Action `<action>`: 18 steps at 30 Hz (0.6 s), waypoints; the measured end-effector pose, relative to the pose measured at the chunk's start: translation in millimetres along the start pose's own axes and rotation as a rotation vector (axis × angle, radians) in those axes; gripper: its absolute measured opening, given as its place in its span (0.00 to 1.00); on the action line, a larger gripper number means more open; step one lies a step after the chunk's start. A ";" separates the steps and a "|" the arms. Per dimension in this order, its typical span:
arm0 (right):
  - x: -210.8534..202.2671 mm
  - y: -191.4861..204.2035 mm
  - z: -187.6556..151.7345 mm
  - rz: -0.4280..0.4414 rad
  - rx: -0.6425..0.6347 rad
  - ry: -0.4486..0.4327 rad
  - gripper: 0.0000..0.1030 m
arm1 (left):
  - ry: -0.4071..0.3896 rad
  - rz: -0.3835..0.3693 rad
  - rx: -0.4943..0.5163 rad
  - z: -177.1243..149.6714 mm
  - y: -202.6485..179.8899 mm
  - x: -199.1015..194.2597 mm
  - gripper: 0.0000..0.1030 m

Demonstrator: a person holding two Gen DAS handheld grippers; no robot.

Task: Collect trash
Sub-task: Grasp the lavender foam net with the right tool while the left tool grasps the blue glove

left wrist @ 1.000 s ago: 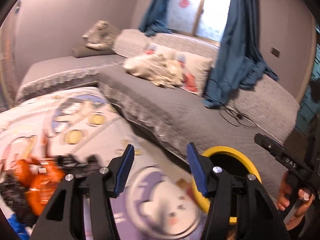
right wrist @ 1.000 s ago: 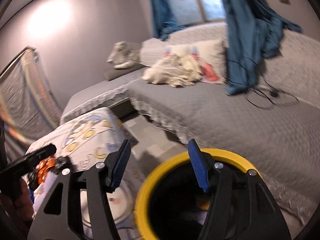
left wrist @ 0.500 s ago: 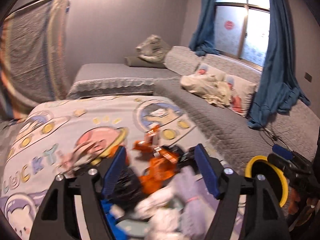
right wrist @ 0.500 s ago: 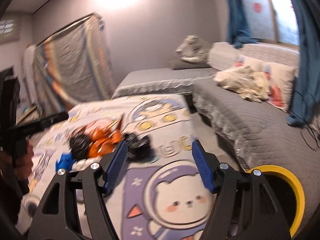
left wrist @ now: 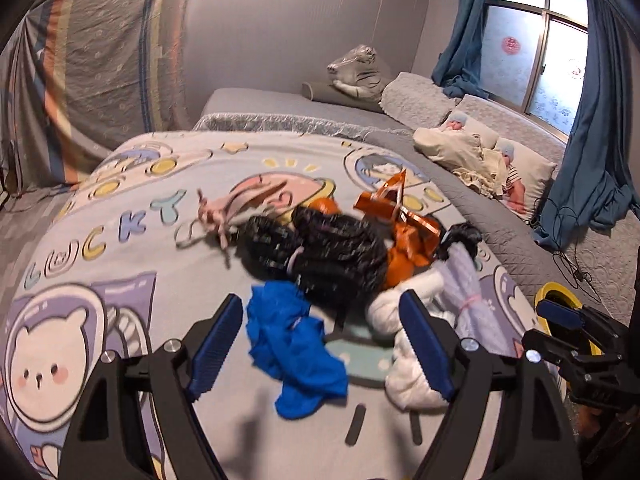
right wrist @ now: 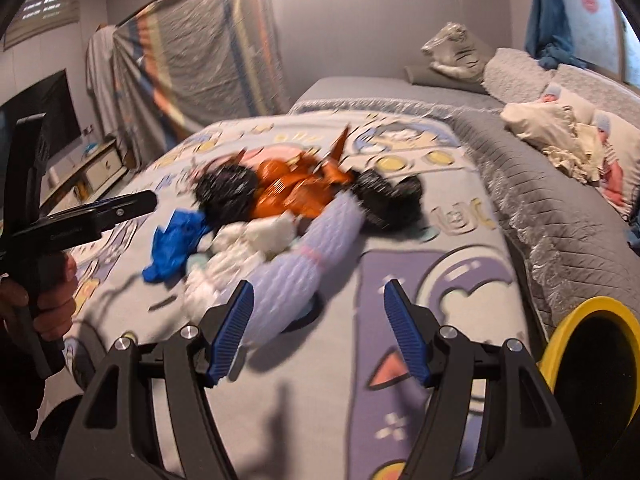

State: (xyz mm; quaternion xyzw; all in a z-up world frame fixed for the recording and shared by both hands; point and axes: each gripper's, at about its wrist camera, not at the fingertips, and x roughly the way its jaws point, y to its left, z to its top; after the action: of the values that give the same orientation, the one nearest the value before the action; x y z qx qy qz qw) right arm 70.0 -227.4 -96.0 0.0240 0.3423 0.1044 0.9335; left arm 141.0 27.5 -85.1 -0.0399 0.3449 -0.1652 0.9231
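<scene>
A pile of trash lies on the cartoon-print cover (left wrist: 120, 240): a blue plastic bag (left wrist: 294, 344), black bags (left wrist: 320, 252), orange foil wrappers (left wrist: 404, 224), white crumpled paper (left wrist: 404, 376), a lilac foam net sleeve (right wrist: 304, 248) and a pink scrap (left wrist: 228, 208). My left gripper (left wrist: 320, 344) is open and empty, just above the blue bag. My right gripper (right wrist: 318, 332) is open and empty, near the lilac sleeve's end. A yellow-rimmed bin (right wrist: 600, 352) stands at the right, beside the cover's edge.
A grey quilted sofa (left wrist: 500, 232) with cushions, a cream cloth (left wrist: 460, 152) and a plush tiger (left wrist: 356, 68) runs behind and to the right. Blue curtains (left wrist: 592, 128) hang by the window. A covered rack (left wrist: 100, 52) stands at the back left. A TV stand (right wrist: 92, 164) is at far left.
Both grippers swung left from the yellow bin and sofa to the trash pile and came closer to it. Both stayed open and empty.
</scene>
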 end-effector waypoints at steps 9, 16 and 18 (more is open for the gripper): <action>15.5 23.1 -10.5 0.041 -0.009 0.049 0.62 | 0.034 0.025 -0.032 -19.3 6.5 12.1 0.75; 28.3 25.8 -13.0 0.014 -0.017 0.088 0.62 | 0.047 0.048 -0.049 -23.1 12.1 23.3 0.75; 32.8 22.5 -13.8 0.013 -0.004 0.105 0.62 | 0.049 0.054 -0.047 -22.6 11.4 24.4 0.75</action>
State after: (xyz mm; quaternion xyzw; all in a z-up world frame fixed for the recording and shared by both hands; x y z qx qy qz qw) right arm 81.5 -198.9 -124.8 0.0190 0.3905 0.1124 0.9135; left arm 146.8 31.1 -119.6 -0.0483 0.3720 -0.1327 0.9174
